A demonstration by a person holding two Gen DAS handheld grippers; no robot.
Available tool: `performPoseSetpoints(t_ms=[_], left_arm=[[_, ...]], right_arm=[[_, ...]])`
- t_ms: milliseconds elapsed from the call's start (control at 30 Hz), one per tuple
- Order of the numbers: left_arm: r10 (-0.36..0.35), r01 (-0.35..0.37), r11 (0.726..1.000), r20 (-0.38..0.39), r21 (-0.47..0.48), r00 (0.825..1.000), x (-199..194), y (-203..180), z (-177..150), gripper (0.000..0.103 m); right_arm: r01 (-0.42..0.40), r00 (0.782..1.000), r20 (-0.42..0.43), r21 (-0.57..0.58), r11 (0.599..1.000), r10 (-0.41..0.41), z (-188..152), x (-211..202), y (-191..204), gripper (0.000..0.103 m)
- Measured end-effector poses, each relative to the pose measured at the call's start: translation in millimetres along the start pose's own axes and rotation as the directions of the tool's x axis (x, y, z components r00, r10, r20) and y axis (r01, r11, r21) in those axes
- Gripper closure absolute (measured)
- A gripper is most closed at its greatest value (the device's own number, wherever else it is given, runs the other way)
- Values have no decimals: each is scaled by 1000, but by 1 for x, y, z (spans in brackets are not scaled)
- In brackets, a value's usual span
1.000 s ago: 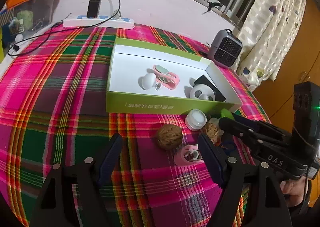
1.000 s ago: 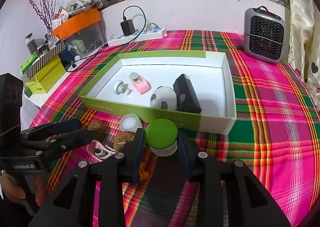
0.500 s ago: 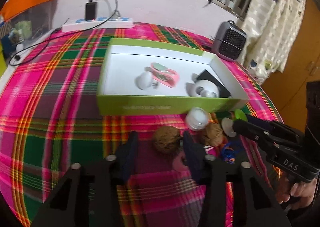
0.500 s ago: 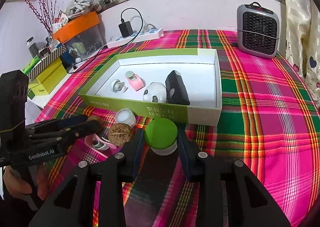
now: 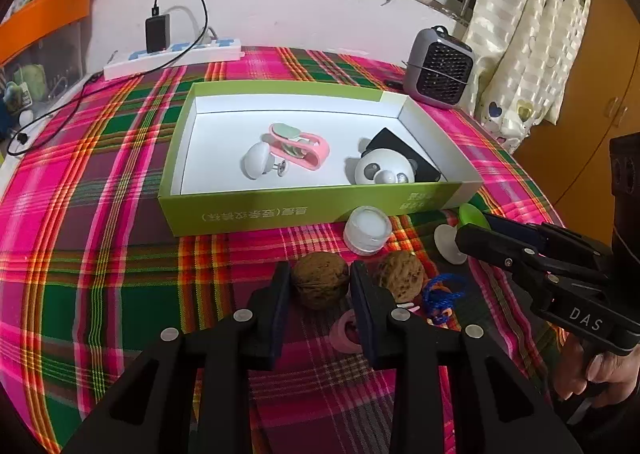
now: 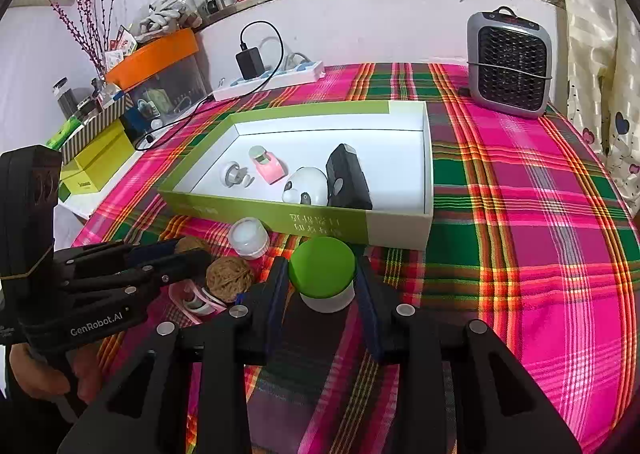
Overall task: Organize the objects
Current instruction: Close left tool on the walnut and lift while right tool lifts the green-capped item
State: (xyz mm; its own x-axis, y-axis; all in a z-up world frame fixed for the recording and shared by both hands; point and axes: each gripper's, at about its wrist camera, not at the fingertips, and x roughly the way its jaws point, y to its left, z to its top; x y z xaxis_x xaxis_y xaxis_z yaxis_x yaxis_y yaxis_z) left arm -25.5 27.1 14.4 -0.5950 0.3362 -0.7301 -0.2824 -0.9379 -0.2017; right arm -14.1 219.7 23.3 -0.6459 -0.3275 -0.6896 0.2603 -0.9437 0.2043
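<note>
A green-and-white box [image 5: 256,211] [image 6: 400,232] lies on the plaid cloth, holding a pink clip [image 5: 298,145], a white knob [image 5: 256,161], a panda toy [image 5: 384,171] and a black block [image 6: 346,177]. My left gripper [image 5: 320,290] is shut on a brown walnut [image 5: 319,284]. A second walnut [image 5: 400,274] [image 6: 230,278], a white jar [image 5: 368,230], a pink ring [image 5: 344,332] and a blue cord [image 5: 442,294] lie beside it. My right gripper [image 6: 322,280] is shut on a green-topped white cap [image 6: 322,272], just in front of the box.
A grey heater [image 6: 508,65] stands at the back right. A white power strip with a black charger [image 5: 172,49] lies along the far wall. An orange-lidded bin [image 6: 156,65] and yellow boxes [image 6: 96,165] sit off the table's left side. Curtains hang at the right.
My left gripper has moved forward and closed from wide open onto the walnut. My right gripper kept hold of the green-topped cap and drew back slightly from the box.
</note>
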Motion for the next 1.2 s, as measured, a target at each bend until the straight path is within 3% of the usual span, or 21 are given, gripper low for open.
performPoseSetpoints(t_ms=[733,1200], left_arm=[[1,-4,1000,116,27,993,-51,-16,5,75],[2,-9,999,145,44,989,-63,-22,15,75]], right_arm=[[1,996,89,-52,999,3,-2,-47,18,68],[6,993,120,-67,998,2,5,-59,20,68]])
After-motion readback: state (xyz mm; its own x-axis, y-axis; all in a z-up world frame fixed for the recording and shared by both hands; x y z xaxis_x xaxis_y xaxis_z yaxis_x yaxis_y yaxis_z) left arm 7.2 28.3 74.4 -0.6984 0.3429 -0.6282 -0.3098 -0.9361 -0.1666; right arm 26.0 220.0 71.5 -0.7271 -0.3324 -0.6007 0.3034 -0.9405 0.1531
